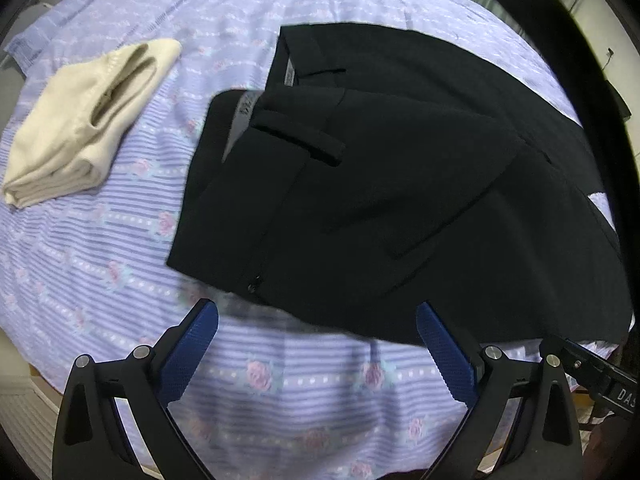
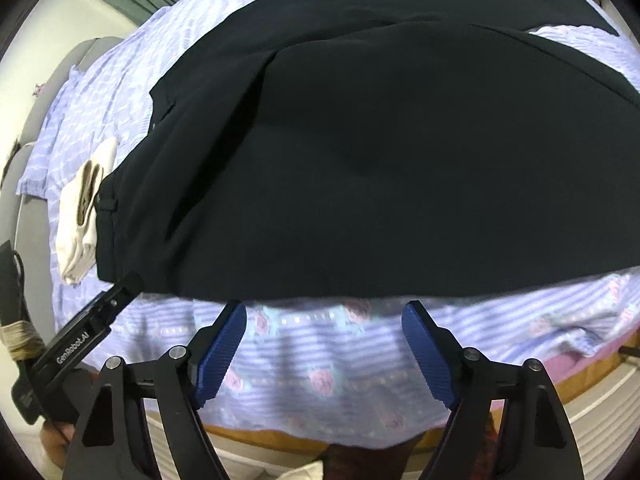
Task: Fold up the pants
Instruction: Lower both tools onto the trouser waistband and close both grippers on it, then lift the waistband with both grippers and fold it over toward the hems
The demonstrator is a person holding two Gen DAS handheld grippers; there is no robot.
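Black pants (image 1: 384, 184) lie flat on the bed, folded lengthwise, waistband and button toward the left. They fill most of the right wrist view (image 2: 380, 152). My left gripper (image 1: 318, 316) is open and empty, hovering just in front of the waistband's near edge by the button. My right gripper (image 2: 324, 312) is open and empty, just in front of the pants' near edge. The left gripper's body also shows at the left of the right wrist view (image 2: 84, 340). The right gripper's body shows at the lower right of the left wrist view (image 1: 592, 372).
The bed has a lilac striped sheet with pink roses (image 1: 120, 264). A folded cream garment (image 1: 80, 120) lies left of the pants, also in the right wrist view (image 2: 84, 220). The bed's near edge and wooden frame (image 2: 280, 444) are below the grippers.
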